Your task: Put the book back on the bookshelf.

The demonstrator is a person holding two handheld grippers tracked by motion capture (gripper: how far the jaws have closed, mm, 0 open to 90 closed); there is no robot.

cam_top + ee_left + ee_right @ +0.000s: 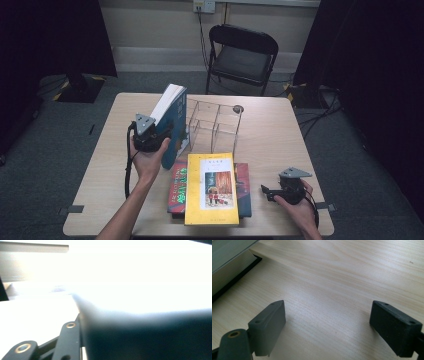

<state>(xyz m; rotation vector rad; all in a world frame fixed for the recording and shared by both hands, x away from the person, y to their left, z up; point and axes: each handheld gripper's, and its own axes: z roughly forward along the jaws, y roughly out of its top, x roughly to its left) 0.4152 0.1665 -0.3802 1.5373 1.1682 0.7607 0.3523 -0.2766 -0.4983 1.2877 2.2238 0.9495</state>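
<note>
Lettering on the three books is too small to read. Left claw (162, 136) grasps one blue book (172, 120) beside the clear rack (215, 125); two books lie stacked before it, the yellow book (210, 189) on top. Right claw (265, 191) is released.

Blue book (172, 125): a thick, teal-blue-covered volume with a white page block, standing on end and tilting, page edges facing up and to the left. It is sitting toward the table's (280, 135) middle, left of centre, just beside the clear wire rack (215, 125). The left gripper view is showing its dark cover (150, 340) close up and blurred.
</note>
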